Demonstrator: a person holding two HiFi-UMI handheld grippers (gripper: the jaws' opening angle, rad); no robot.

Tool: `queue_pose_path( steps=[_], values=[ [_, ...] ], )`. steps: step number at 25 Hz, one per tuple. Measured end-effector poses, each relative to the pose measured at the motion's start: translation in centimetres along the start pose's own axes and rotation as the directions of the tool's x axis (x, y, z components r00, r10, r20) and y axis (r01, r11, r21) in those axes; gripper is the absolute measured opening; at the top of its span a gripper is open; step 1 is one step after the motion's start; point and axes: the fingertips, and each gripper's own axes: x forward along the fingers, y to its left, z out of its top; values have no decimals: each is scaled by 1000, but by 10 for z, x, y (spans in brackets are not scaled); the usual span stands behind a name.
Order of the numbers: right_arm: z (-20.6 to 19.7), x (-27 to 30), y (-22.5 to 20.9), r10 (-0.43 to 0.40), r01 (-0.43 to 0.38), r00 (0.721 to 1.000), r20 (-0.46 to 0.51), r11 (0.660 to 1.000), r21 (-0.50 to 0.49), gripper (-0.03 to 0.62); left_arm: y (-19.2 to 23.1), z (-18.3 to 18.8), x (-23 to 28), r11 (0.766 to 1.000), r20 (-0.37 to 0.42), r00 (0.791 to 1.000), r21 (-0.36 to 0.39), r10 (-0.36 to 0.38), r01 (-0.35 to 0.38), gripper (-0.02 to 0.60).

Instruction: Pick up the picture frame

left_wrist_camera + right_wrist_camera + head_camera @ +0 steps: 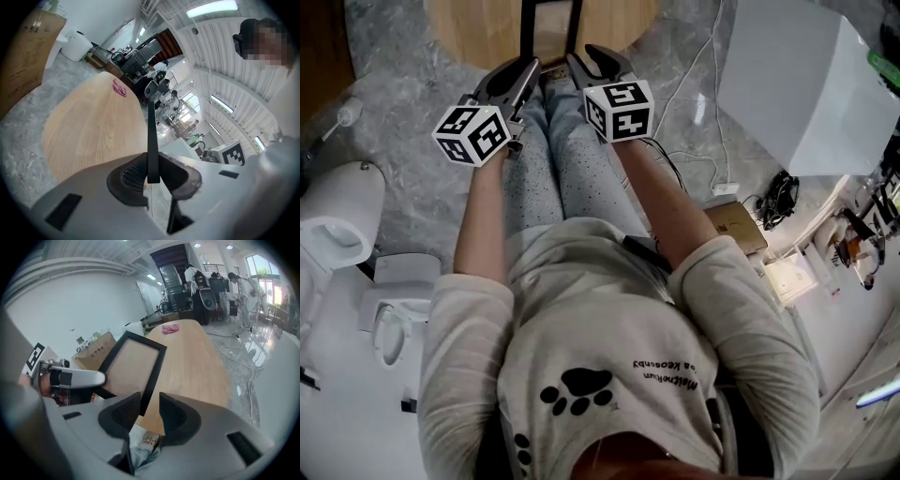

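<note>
- Left gripper (152, 180): jaws clamped on one thin black edge of the picture frame (156, 369). The edge runs straight up out of the pads, seen edge-on.
- Right gripper (150, 413): jaws apart. The frame's opposite side rail runs down between them, close against one pad, with bare wood showing between the rail and the other pad. No clamp on this side.
- Frame position: upright, spanning from one gripper to the other and just ahead of both sets of fingertips. The wooden table (197, 366) lies beyond and below it. Its bottom edge is hidden behind the jaws, so I cannot tell whether it is clear of the table.
- A pink cloth (170, 328) lies far out on the table, well beyond the frame and clear of both grippers.
- Risk 1: only the left clamp carries the frame, on a narrow rail. The frame could pivot about those pads and sag towards the right gripper.
- Risk 2: the rail sits off-centre in the right jaws. Closing would push it sideways first and could twist the frame in the left pads.
- Risk 3: if the left hold slips, the frame falls onto the table edge or the person's knees (546, 141).
</note>
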Motion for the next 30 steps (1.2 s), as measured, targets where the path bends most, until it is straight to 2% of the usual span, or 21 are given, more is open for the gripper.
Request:
queue_pose_path(
  steps=[5,10,18,30],
  values=[
    [52,-27,6,-25,30,996,83,998,-61,58,-29,45,-11,997,74,997,70,29,-34,74],
    [109,-54,16,-27,43,985,173,995,-90,13,-55,95,-25,988,165,984,129,66,-88,74],
    [179,-98,39,-18,56,955,295,991,-120,9,-101,163,-53,964,278,958,230,67,-134,74],
    [217,-139,55,-15,67,930,366,989,-128,9,-139,198,-85,943,334,941,288,63,-165,74]
  ],
)
